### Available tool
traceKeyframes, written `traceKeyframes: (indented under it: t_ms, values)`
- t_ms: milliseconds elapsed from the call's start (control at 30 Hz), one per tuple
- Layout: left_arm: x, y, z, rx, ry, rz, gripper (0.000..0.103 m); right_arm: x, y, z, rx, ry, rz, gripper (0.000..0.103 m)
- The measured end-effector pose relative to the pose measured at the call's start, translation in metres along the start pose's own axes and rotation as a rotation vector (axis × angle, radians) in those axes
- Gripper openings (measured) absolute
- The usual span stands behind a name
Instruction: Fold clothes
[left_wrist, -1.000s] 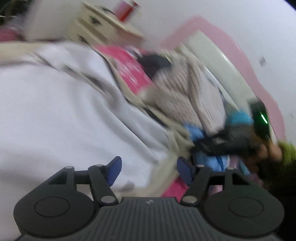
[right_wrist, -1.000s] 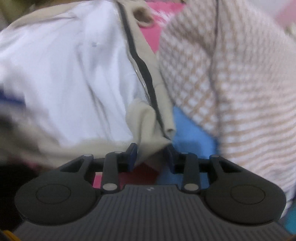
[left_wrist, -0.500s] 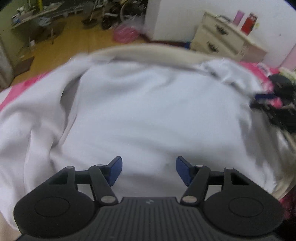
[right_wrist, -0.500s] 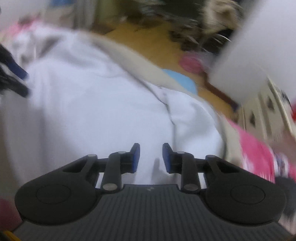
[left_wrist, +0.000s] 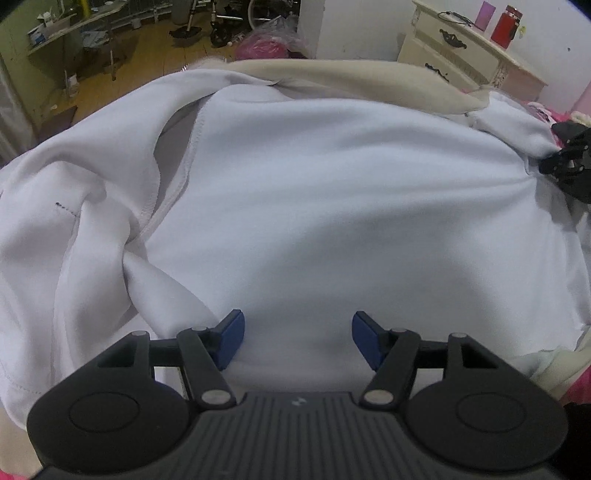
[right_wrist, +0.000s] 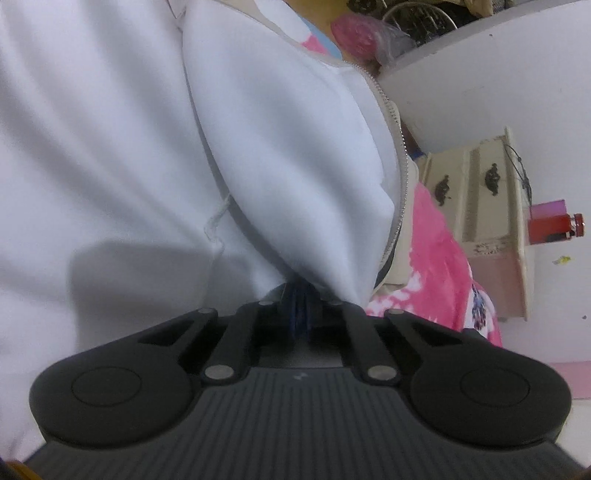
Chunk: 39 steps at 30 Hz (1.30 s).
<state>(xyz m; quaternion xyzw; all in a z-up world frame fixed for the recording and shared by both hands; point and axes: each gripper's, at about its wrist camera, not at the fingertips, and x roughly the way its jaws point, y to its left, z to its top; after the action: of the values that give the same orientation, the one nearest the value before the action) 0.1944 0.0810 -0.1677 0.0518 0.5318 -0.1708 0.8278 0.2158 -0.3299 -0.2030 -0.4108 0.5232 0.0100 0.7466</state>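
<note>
The right gripper (right_wrist: 300, 308) has just been closing and is now pinching a thin fold of the white jacket (left_wrist: 332, 206) beside its zipper (right_wrist: 397, 155); that shallow bite is likely to be slipping under tension. The left gripper (left_wrist: 297, 341) is hovering wide open, holding nothing. The jacket is lying across a pink bed cover (right_wrist: 439, 258), a cream dresser (left_wrist: 461, 55) standing past the bed's far corner.
</note>
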Motion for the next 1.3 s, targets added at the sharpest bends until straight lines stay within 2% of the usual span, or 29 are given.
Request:
traceKeyframes:
  t_ms: [67, 167, 233, 333, 433, 533, 600, 667, 767, 867, 933, 1067, 1100, 1167, 1233, 1300]
  values:
    - [-0.007, 0.006, -0.002, -0.013, -0.026, -0.001, 0.066, -0.014, 0.005, 0.013, -0.016, -0.007, -0.005, 0.003]
    - [-0.018, 0.013, -0.007, -0.023, -0.087, 0.013, 0.066, -0.06, 0.012, 0.046, -0.001, -0.14, 0.052, 0.008]
    - [-0.022, 0.016, -0.006, -0.037, -0.117, 0.028, 0.066, -0.085, 0.016, 0.063, 0.047, -0.246, 0.159, 0.009]
    - [-0.019, 0.023, 0.001, -0.07, -0.147, 0.067, 0.066, -0.101, 0.024, 0.11, 0.124, -0.373, 0.387, 0.01]
    - [-0.02, 0.035, 0.008, -0.111, -0.191, 0.125, 0.066, -0.094, 0.038, 0.165, 0.2, -0.442, 0.552, 0.01]
    - [-0.016, 0.047, 0.015, -0.132, -0.214, 0.169, 0.065, -0.066, 0.049, 0.219, 0.279, -0.453, 0.688, 0.01]
    - [-0.01, 0.053, 0.016, -0.127, -0.211, 0.225, 0.063, -0.047, 0.055, 0.241, 0.306, -0.425, 0.732, 0.01]
    - [-0.002, 0.062, 0.015, -0.146, -0.199, 0.237, 0.061, -0.024, 0.072, 0.262, 0.308, -0.401, 0.712, 0.009]
    - [0.002, 0.068, 0.013, -0.152, -0.207, 0.217, 0.061, -0.02, 0.076, 0.275, 0.363, -0.437, 0.704, 0.007]
    - [-0.002, 0.07, 0.011, -0.132, -0.221, 0.192, 0.063, -0.018, 0.071, 0.294, 0.447, -0.435, 0.716, 0.006]
    - [-0.01, 0.072, 0.008, -0.135, -0.224, 0.162, 0.063, -0.017, 0.067, 0.29, 0.487, -0.435, 0.738, 0.006]
    - [-0.048, 0.091, -0.008, -0.209, -0.222, 0.078, 0.065, -0.026, 0.055, 0.275, 0.568, -0.457, 0.792, 0.01]
    - [-0.06, 0.097, -0.014, -0.228, -0.22, 0.092, 0.07, -0.033, 0.05, 0.268, 0.579, -0.471, 0.815, 0.011]
    - [-0.085, 0.113, -0.026, -0.251, -0.216, 0.178, 0.071, -0.049, 0.041, 0.252, 0.584, -0.501, 0.875, 0.014]
    - [-0.108, 0.135, -0.039, -0.292, -0.2, 0.265, 0.072, -0.07, 0.034, 0.237, 0.549, -0.516, 0.953, 0.016]
    - [-0.123, 0.162, -0.054, -0.378, -0.159, 0.326, 0.074, -0.092, 0.031, 0.225, 0.492, -0.519, 1.037, 0.018]
